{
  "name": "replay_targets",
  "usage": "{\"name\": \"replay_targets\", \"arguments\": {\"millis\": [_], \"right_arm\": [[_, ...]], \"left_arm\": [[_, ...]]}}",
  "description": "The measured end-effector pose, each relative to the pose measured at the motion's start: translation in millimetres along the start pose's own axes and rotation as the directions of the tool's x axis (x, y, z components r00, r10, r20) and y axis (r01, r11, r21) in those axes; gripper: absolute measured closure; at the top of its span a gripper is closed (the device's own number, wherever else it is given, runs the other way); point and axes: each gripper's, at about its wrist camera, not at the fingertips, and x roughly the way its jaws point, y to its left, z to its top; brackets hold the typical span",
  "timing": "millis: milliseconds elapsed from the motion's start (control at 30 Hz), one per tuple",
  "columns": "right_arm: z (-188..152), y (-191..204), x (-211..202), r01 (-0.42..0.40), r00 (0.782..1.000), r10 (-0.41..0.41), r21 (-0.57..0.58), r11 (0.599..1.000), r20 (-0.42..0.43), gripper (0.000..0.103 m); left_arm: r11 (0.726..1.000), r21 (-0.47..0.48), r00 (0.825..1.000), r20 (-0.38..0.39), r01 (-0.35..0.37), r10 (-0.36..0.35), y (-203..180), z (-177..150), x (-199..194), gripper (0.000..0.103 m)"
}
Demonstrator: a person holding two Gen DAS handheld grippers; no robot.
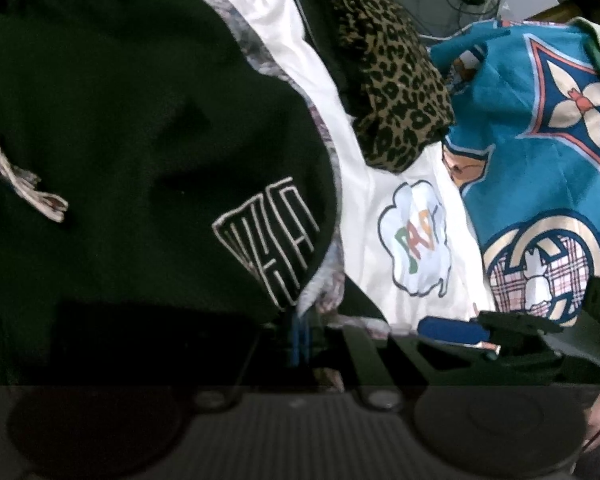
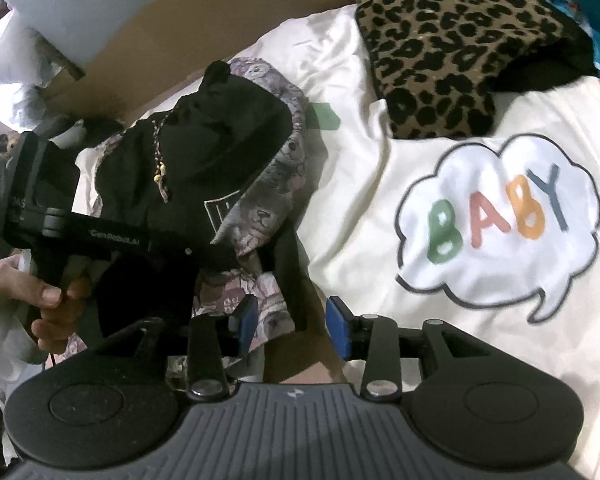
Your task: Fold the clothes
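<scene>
A black garment [image 1: 140, 140] with white outlined letters and a bear-print lining fills the left of the left wrist view. My left gripper [image 1: 300, 340] is shut on its lower edge, blue pads together. In the right wrist view the same garment [image 2: 220, 140] hangs bunched from the left gripper [image 2: 224, 256], which a hand [image 2: 28, 300] holds. My right gripper [image 2: 294, 326] stands open just below it. The lining's edge lies by its left pad [image 2: 246, 320] and neither pad presses on it. A blue pad [image 1: 452, 330] of the right gripper shows at the left wrist view's lower right.
Underneath lies a cream cloth [image 2: 496, 220] printed with a "BABY" speech cloud. A leopard-print garment [image 2: 440, 48] sits behind it, and a teal patterned fabric [image 1: 540, 140] lies to the right. A cardboard box [image 2: 220, 20] stands at the back left.
</scene>
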Motion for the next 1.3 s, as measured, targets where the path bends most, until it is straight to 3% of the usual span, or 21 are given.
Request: {"name": "replay_targets", "arguments": {"millis": [167,533,600,667,733,800,900,967,1067,1200,1300], "right_arm": [[15.3,17.3,16.8,-0.012,0.999,0.004,-0.15,0.989,-0.054,0.053],[19.7,28.9,41.6,-0.053,0.986,0.005,-0.281,0.958,-0.169,0.055],[16.7,29.9,45.8,-0.048,0.983,-0.006,-0.29,0.956,-0.182,0.061],[16.4,26.6,48.6,-0.052,0.982,0.002,-0.262,0.964,-0.188,0.088],[16.7,22.8,49.6,-0.057,0.983,0.013,-0.232,0.971,-0.185,0.099],[17.9,20.2,46.0,-0.059,0.985,0.021,-0.22,0.974,-0.173,0.1],[18.9,18.7,35.2,-0.044,0.99,0.014,-0.21,0.977,-0.142,0.1],[20.4,16.0,24.9,-0.03,0.993,0.007,-0.193,0.981,-0.119,0.1],[21.9,10.1,10.1,-0.011,0.996,-0.005,-0.171,0.985,-0.093,0.101],[25.0,3.4,-6.1,0.025,0.997,-0.035,-0.146,0.989,-0.065,0.101],[28.6,0.6,-15.5,0.063,0.996,-0.07,-0.13,0.989,-0.049,0.101]], "left_arm": [[1.0,0.01,1.0,0.008,0.001,-0.001,1.0,0.6,-1.7,0.1],[1.0,0.023,0.999,0.05,-0.008,0.007,1.1,3.1,-6.3,0.1],[1.0,0.02,0.999,0.05,-0.006,0.005,1.8,3.5,-5.9,0.1],[1.0,0.018,0.999,0.05,-0.004,0.003,2.0,3.0,-5.9,0.1],[1.0,0.016,0.999,0.047,-0.002,0.001,2.3,2.6,-5.8,0.1],[1.0,0.011,0.999,0.039,-0.005,0.005,2.2,3.0,-8.1,0.099],[1.0,0.012,0.999,0.042,-0.015,0.015,0.4,1.1,-19.1,0.086],[0.999,0.019,0.998,0.055,-0.026,0.025,-1.5,-2.3,-31.2,0.067],[1.0,-0.011,0.996,0.082,-0.021,0.022,-1.5,-13.7,-54.6,0.051],[1.0,-0.025,0.994,0.105,-0.011,0.014,0.3,-24.4,-74.8,0.048],[0.999,-0.01,0.99,0.133,-0.046,0.047,5.9,-20.8,-83.0,0.046]]}}
